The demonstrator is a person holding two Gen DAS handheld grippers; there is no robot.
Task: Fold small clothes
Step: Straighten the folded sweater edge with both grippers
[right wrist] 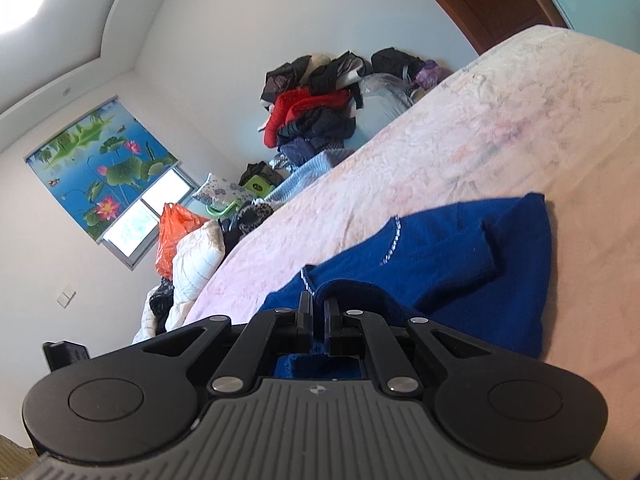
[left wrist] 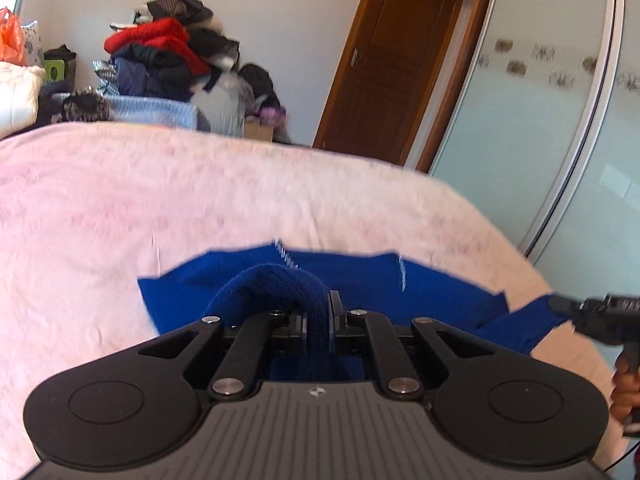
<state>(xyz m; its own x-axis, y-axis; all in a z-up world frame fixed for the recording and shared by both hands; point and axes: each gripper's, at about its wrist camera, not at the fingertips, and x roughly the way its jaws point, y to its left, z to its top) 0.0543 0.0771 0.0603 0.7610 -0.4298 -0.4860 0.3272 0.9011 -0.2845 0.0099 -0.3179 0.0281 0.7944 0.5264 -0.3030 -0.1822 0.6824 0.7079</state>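
A royal-blue knit garment [left wrist: 400, 292] with thin silver stitching lies on the pink bedspread [left wrist: 120, 220]. In the left wrist view my left gripper [left wrist: 318, 304] is shut on a thick ribbed band of the garment, which loops up and over to the left of the fingers. The right gripper [left wrist: 560, 305] shows at the right edge of that view, pinching the garment's right edge, with a hand [left wrist: 626, 384] on its grip. In the right wrist view my right gripper [right wrist: 318, 306] is shut on a raised fold of the blue garment [right wrist: 460, 256], which spreads away to the right.
A tall heap of clothes [left wrist: 168, 56] with a red item on top stands beyond the bed's far edge. A brown door [left wrist: 400, 60] and frosted sliding wardrobe panels [left wrist: 540, 120] are to the right. An orange bag [right wrist: 174, 236] and white pillows [right wrist: 196, 264] lie beside the window.
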